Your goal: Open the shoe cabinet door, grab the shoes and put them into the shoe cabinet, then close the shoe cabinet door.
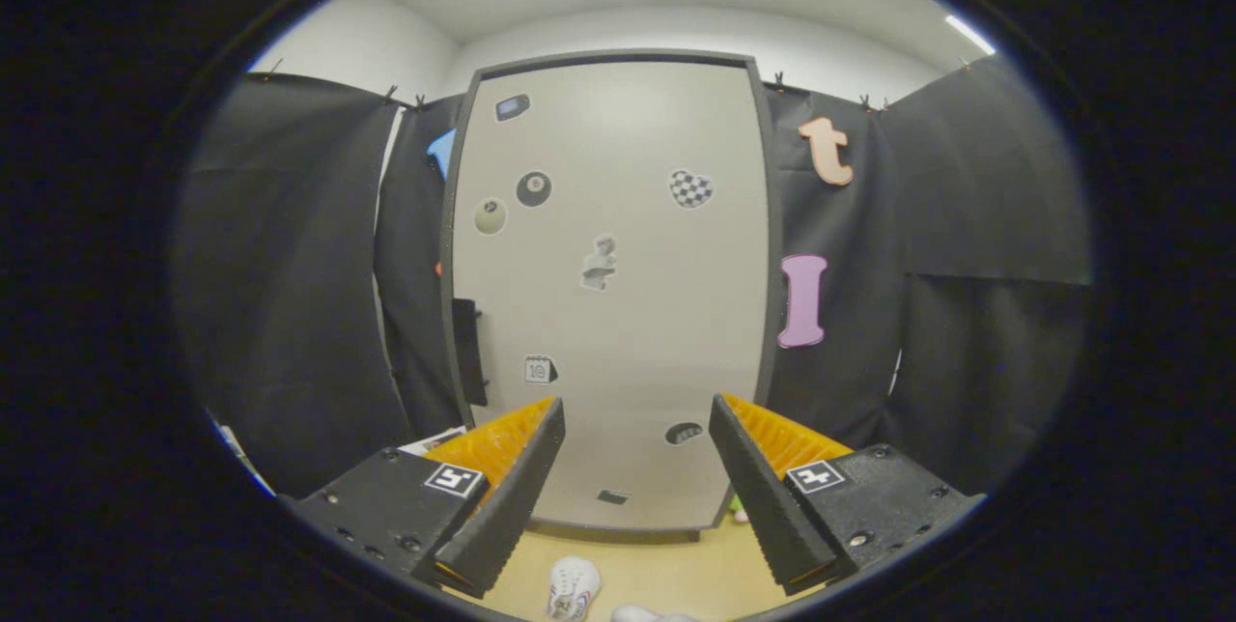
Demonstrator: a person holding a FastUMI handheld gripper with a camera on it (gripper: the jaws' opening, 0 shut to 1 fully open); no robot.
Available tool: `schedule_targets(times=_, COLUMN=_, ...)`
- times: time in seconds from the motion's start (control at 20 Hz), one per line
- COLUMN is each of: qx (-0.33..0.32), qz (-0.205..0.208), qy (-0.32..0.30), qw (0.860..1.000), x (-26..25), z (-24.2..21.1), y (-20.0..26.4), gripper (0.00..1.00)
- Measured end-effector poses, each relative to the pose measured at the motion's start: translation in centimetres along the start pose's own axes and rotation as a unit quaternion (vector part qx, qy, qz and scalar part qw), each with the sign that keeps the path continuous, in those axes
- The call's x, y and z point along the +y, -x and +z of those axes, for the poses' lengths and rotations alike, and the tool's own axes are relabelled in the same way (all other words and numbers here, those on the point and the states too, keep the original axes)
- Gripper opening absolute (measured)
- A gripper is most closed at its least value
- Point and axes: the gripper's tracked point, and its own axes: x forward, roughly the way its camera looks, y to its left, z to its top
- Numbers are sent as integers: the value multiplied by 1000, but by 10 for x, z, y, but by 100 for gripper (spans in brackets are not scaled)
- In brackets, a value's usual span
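Observation:
A tall pale grey shoe cabinet (618, 313) with a dark frame stands straight ahead, its door shut and dotted with small stickers. A dark handle (469, 352) sits on the door's left edge, just above and beyond my left finger. My gripper (637, 409) is open, its fingers spread wide with nothing between them, facing the lower part of the door from a short distance. On the wooden floor (676, 564) below the fingers lies a white shoe (574, 588); the top of a second white shoe (642, 614) peeks in beside it.
Black cloth walls hang on both sides of the cabinet. A small green thing (739, 509) lies at the cabinet's lower right corner. Some paper (435, 441) shows on the floor to the left, behind my left finger.

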Motion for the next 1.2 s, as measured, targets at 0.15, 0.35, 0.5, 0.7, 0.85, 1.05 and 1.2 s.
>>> schedule_targets(times=0.15, qx=6, qz=19, qy=0, qw=1000, x=49, z=-9, y=-39, gripper=99)
schedule_targets(times=0.35, qx=12, qz=42, qy=3, qw=999, x=109, z=-16, y=-86, gripper=99)
schedule_targets(times=0.5, qx=10, qz=42, qy=4, qw=999, x=137, z=-17, y=-118, gripper=99)
schedule_targets(times=0.7, qx=14, qz=36, qy=0, qw=999, x=154, z=-20, y=-148, gripper=98)
schedule_targets(times=0.85, qx=19, qz=30, qy=-6, qw=999, x=158, z=-22, y=-158, gripper=97)
schedule_targets(times=1.05, qx=34, qz=24, qy=-17, qw=999, x=155, z=-33, y=-164, gripper=55)
schedule_targets(times=1.2, qx=33, qz=28, qy=-28, qw=999, x=152, z=-36, y=-168, gripper=40)
